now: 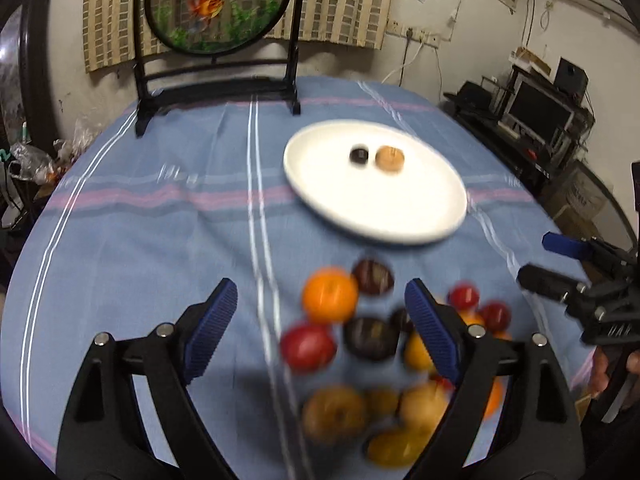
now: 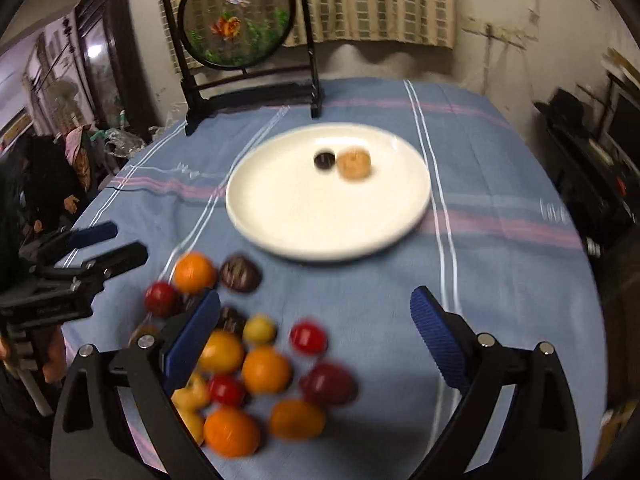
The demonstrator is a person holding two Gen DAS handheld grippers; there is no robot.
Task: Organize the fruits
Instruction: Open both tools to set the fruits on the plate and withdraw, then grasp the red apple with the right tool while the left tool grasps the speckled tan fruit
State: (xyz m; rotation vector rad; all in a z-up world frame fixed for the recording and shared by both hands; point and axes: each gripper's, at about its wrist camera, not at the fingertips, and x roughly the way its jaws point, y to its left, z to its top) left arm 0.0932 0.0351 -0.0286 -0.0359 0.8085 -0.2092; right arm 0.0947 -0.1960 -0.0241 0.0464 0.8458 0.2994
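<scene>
Both grippers are wide apart w/ nothing between the pads.

Near: the left gripper hangs over the fruit pile, low in the left view. A dark round fruit and an orange sit right between its blue ribbed pads. The right gripper has the same pile at its left pad, w/ a red fruit in its gap. Both look about as near.

The fruits are round & smooth, so no long side to line up w/; they may roll.

Far: the white plate, flat & shiny, lies past the pile toward mid frame on the blue striped cloth. It holds 2 small round fruits, one dark, one tan, side by side.
</scene>
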